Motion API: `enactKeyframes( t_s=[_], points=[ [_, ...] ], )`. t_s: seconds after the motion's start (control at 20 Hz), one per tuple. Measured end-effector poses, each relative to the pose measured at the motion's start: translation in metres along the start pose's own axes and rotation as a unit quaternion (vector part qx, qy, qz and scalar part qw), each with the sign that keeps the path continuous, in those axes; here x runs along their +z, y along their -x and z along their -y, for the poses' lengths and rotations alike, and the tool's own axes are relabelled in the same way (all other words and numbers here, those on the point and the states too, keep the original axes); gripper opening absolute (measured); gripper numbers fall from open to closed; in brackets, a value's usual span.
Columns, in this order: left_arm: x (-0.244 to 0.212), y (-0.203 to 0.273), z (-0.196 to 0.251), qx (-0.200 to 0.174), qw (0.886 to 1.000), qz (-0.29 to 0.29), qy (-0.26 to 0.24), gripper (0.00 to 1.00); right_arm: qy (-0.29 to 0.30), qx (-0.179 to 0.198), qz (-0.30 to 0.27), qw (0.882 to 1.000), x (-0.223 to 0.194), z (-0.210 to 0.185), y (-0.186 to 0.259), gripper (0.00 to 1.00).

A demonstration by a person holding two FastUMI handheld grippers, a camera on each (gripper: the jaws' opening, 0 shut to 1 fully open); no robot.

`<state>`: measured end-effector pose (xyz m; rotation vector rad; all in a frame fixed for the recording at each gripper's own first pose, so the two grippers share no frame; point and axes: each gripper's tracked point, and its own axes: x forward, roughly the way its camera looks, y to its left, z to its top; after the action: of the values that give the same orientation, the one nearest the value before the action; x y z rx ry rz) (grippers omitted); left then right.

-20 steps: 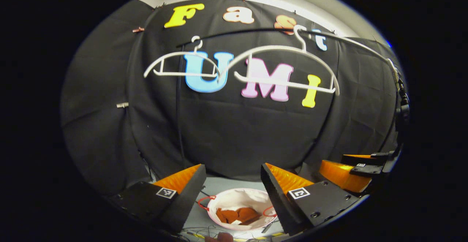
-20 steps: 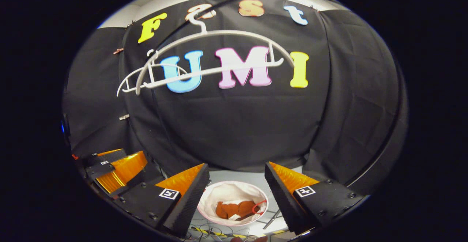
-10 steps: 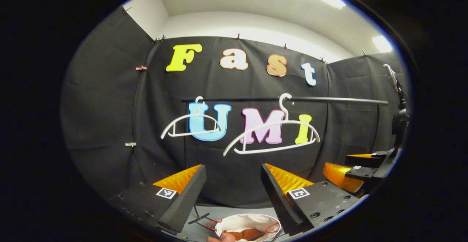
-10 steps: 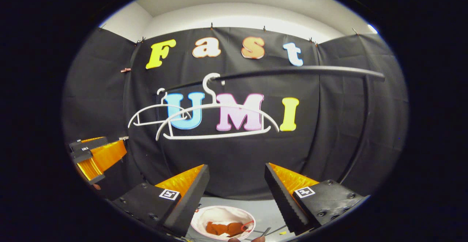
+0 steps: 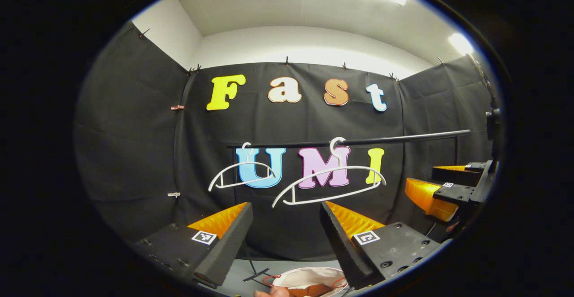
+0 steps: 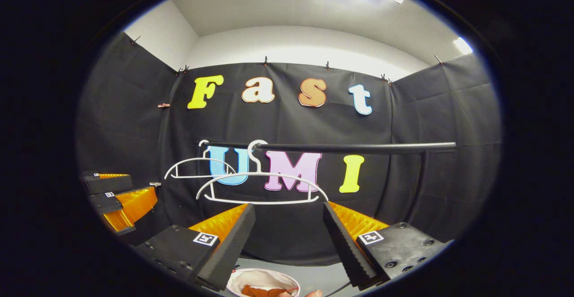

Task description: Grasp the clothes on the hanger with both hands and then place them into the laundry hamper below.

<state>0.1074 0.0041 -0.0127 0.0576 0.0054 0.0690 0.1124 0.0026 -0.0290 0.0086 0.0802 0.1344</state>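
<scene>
Left gripper view: left gripper [image 5: 285, 234] fingers spread wide, holding nothing. Two bare white hangers [image 5: 329, 185] hang on the black rail [image 5: 403, 137]. Brown clothes [image 5: 314, 290] lie in the white laundry hamper [image 5: 305, 277] below.

Right gripper view: right gripper [image 6: 287, 236] likewise wide apart, empty; hamper beneath.

Left gripper view: camera rides the left gripper [image 5: 286, 238], faces the booth's back wall head-on, tilted slightly up so ceiling shows. Rail [image 5: 358, 141] with two white hangers [image 5: 329, 185] sits mid-frame, well off. Hamper [image 5: 309, 277] rim at bottom edge, below. Right gripper [image 5: 441, 189] at far right edge.

Right gripper view: camera rides the right gripper [image 6: 289, 238], same heading, same stand-off, set a little rightward; left gripper at its far left.

Shared: back wall, rail [image 6: 350, 148], both hangers [image 6: 262, 187], hamper [image 6: 262, 279] rim, ceiling.
</scene>
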Motion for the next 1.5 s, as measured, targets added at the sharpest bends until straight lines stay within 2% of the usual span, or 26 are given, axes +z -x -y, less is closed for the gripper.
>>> enactKeyframes(
  t_s=[0.05, 0.25, 0.3, 0.4, 0.6, 0.7, 0.9, 1.5],
  points=[
    [0.003, 0.004, 0.004, 0.004, 1.0, 0.003, -0.001, 0.95, -0.005, 0.008, 0.001, 1.0, 0.002, 0.003, -0.001, 0.96],
    [0.014, 0.01, 0.019, 0.024, 1.0, 0.01, -0.003, 0.95, -0.025, 0.033, -0.008, 0.999, -0.004, 0.01, -0.007, 0.97],
    [0.016, 0.014, 0.026, 0.024, 1.0, 0.014, -0.006, 0.92, -0.028, 0.032, -0.012, 0.999, -0.008, 0.012, -0.005, 0.97],
    [0.013, 0.014, 0.038, 0.011, 1.0, 0.012, -0.011, 0.92, -0.023, 0.024, -0.008, 0.999, -0.006, 0.019, -0.001, 0.98],
    [0.012, 0.008, 0.039, -0.011, 1.0, 0.011, -0.01, 0.95, -0.015, 0.003, 0.011, 1.0, 0.001, 0.025, 0.001, 0.95],
    [0.015, 0.005, 0.034, -0.007, 1.0, 0.013, -0.009, 0.95, -0.029, -0.001, 0.016, 0.999, 0.005, 0.024, 0.0, 0.99],
    [0.02, 0.006, 0.033, -0.009, 1.0, 0.022, 0.012, 0.95, -0.012, -0.002, 0.012, 1.0, 0.004, 0.021, -0.003, 0.98],
    [0.035, 0.029, 0.033, -0.01, 0.999, 0.032, 0.003, 0.96, -0.023, -0.013, 0.022, 0.999, 0.013, 0.024, 0.025, 0.97]
  ],
)
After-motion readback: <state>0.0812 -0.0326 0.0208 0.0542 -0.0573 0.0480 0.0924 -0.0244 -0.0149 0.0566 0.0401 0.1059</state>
